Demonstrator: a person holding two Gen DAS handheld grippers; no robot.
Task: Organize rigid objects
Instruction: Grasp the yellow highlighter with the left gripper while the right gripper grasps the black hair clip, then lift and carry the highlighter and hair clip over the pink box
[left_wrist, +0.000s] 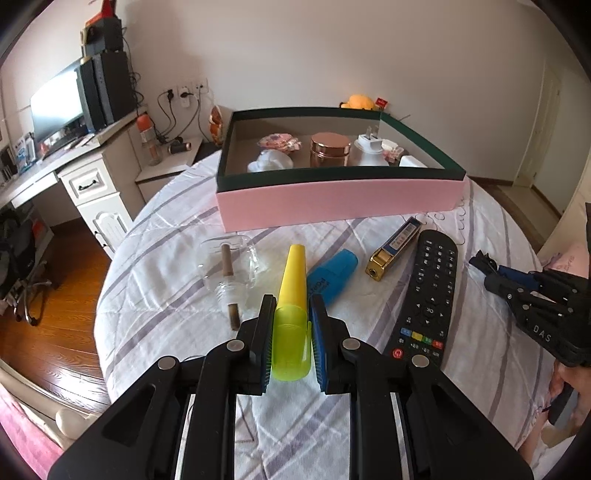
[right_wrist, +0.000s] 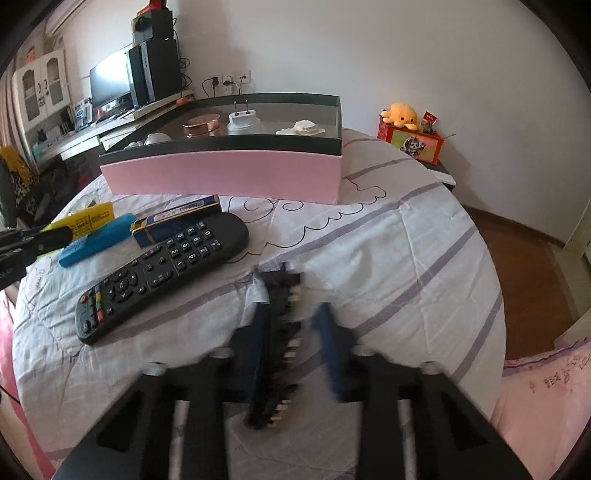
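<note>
My left gripper (left_wrist: 291, 301) is shut on a yellow highlighter (left_wrist: 293, 273), pads on its translucent green cap, tip pointing toward the pink box (left_wrist: 332, 206). The box, dark-rimmed, holds a rose-gold jar (left_wrist: 330, 149), a white plug (left_wrist: 369, 147) and several small things. On the bedspread lie a blue highlighter (left_wrist: 332, 273), a gold-and-blue lighter box (left_wrist: 395, 247), a black remote (left_wrist: 428, 291) and a glass bottle (left_wrist: 229, 269). In the right wrist view my right gripper (right_wrist: 291, 310), blurred, is shut on a black toothed comb (right_wrist: 282, 350), right of the remote (right_wrist: 162, 273).
The round bed's edge drops to wooden floor (left_wrist: 55, 314) at the left and right. A desk with a monitor (left_wrist: 55, 107) stands at the left. A plush toy (right_wrist: 400, 112) sits on a red box behind the bed. A pink pillow (right_wrist: 546, 387) lies at the right.
</note>
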